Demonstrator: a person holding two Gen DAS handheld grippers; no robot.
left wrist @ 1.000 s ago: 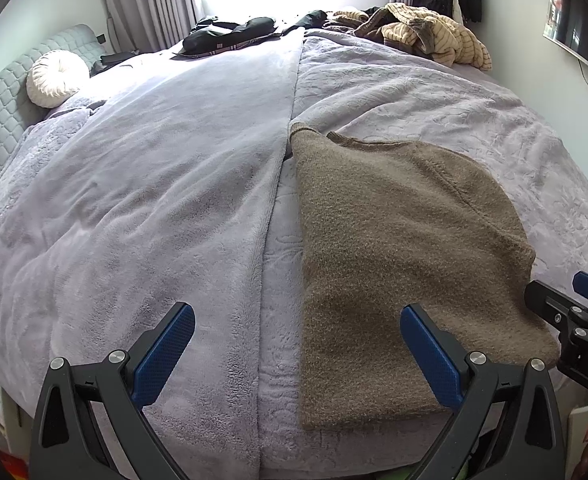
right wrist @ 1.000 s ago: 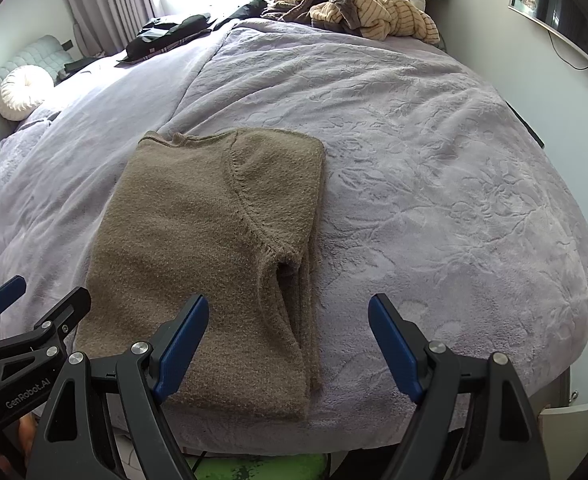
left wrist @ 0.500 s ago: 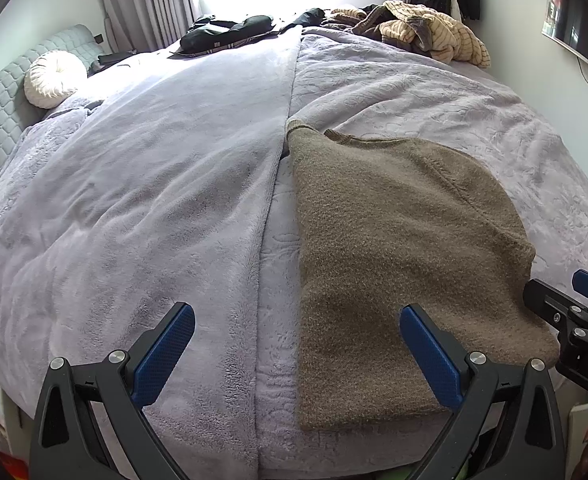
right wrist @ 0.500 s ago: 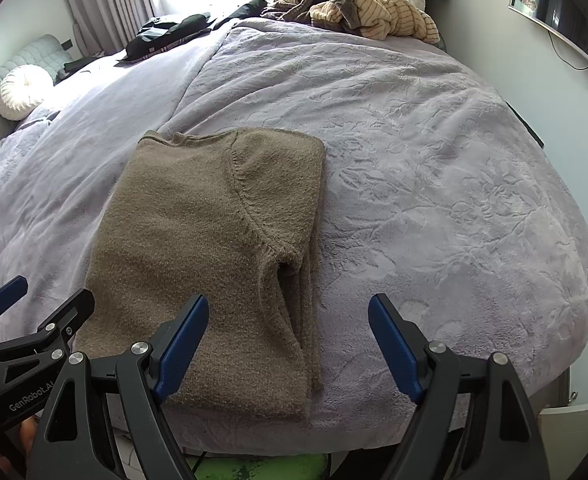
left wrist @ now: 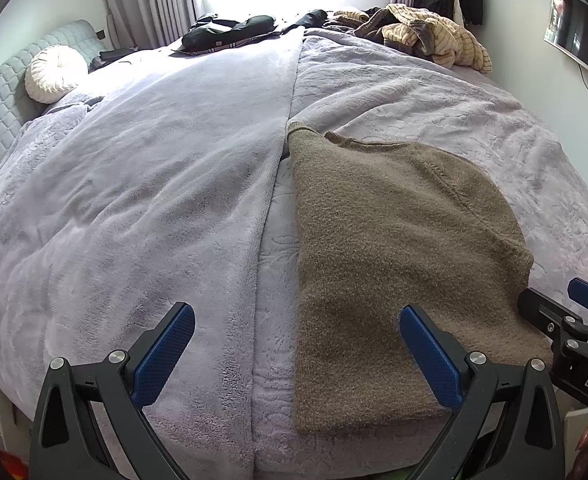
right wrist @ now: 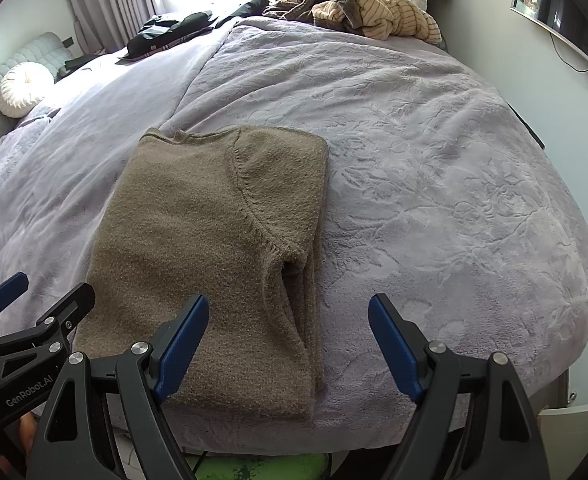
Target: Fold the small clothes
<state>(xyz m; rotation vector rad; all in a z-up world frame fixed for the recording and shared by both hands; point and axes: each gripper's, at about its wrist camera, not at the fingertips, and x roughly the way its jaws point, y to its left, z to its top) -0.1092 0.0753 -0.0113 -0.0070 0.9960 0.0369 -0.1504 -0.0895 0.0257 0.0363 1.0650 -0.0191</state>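
Nothing had moved since the earlier frames. Both the left gripper [left wrist: 296, 350] and the right gripper [right wrist: 287, 344] hovered wide apart and empty over the near edge of the bed [right wrist: 434, 168], probably ready to pinch the hem. Beyond them the brown sweater [right wrist: 213, 240] lay flat with sides folded in.

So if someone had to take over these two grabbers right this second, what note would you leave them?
Left gripper: open, empty, above the bed's near edge.
Right gripper: open, empty, beside it.
Brown sweater: flat on the purple blanket near the edge, sides and sleeve already folded in to a long rectangle.
Left to do, probably: fold it across into a smaller bundle. A pile of clothes waits at the far side.
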